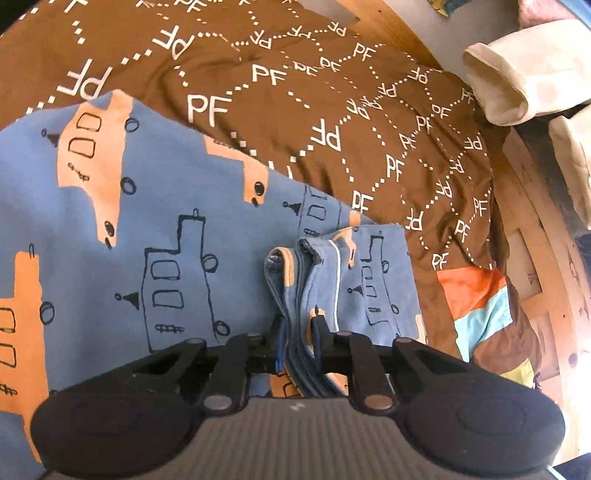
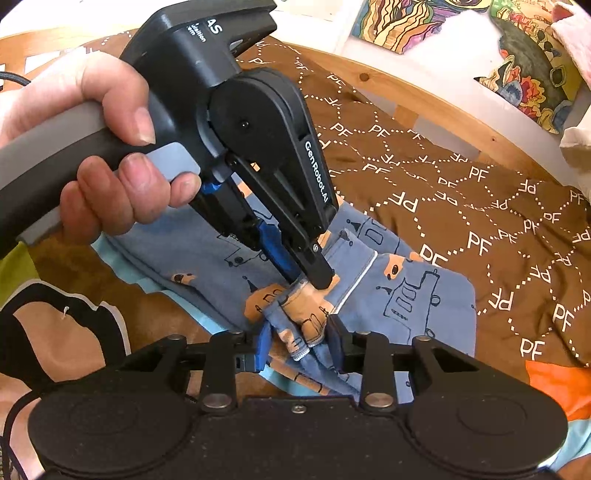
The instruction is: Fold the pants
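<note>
A brown bedspread (image 1: 295,110) printed with white "PF" letters and dotted hexagons fills most of both views. A pale wooden bed frame (image 2: 424,107) curves along its far edge. In the upper right of the right wrist view, a white wall (image 2: 436,55) carries a colourful painted picture (image 2: 410,22). Warm daylight falls on the wood.

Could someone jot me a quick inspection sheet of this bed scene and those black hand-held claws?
Surface: brown PF-lettered bedspread, rumpled.
Job's things: blue train-print pants, hem ends bunched together.
Clutter: cream fabric bundle at the bed edge.
Grippers: left gripper shut on the pants' bunched edge; right gripper shut on the pants; a hand squeezes the left one's trigger.
Cables: dark cord, barely visible.
Surroundings: wooden bed frame, colourful painting.
</note>
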A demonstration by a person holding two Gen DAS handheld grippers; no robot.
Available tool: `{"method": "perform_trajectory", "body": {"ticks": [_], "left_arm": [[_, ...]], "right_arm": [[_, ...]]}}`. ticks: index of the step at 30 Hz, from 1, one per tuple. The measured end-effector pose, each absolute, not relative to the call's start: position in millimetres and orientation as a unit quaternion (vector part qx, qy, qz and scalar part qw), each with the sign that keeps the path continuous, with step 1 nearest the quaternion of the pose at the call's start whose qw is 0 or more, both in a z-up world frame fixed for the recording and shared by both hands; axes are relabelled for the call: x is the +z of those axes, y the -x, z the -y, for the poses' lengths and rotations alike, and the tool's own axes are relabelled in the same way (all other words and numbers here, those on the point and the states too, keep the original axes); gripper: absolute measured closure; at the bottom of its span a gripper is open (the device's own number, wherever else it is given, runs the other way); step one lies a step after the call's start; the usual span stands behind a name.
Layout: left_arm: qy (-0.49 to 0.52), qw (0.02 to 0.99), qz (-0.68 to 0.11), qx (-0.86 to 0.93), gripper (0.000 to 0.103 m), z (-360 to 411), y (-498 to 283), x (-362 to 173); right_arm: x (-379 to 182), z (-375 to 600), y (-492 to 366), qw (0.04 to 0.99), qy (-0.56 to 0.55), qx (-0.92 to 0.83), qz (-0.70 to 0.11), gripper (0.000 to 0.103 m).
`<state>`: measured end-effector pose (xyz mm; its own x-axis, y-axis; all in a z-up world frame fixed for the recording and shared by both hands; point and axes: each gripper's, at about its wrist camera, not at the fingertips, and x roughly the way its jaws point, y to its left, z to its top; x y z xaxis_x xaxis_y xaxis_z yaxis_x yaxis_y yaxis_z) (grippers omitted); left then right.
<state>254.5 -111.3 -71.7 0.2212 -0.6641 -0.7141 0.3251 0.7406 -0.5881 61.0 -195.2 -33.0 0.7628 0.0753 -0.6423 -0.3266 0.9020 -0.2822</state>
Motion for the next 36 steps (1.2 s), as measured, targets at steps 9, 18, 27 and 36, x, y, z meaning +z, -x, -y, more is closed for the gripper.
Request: {"method": "perform_trajectory", "body": {"ticks": [9, 18, 27, 36], "left_arm": [[0.145, 0.777, -0.523, -0.32, 0.093, 115.0, -250.8, -64.8], [0.139, 0.79, -0.51, -0.312, 0.094, 104.0, -248.6, -45.9], [0.152, 0.804, -0.503, -0.278, 0.094, 66.0, -248.0, -31.6], [0.145, 0.825, -0.496, -0.227, 0.094, 25.0, -240.8, -25.9]], "right_arm": [[-31.2, 193.5, -59.4, 0.92, 0.196, 0.107, -0.322, 0.079], [-19.0, 189.2, -58.6, 0.928, 0.186, 0.109, -0.303, 0.087], [-8.5, 164.6, -64.8, 0.932, 0.174, 0.145, -0.283, 0.087], [-11.4, 131.4, -70.5, 0.925, 0.164, 0.204, -0.276, 0.087]]}}
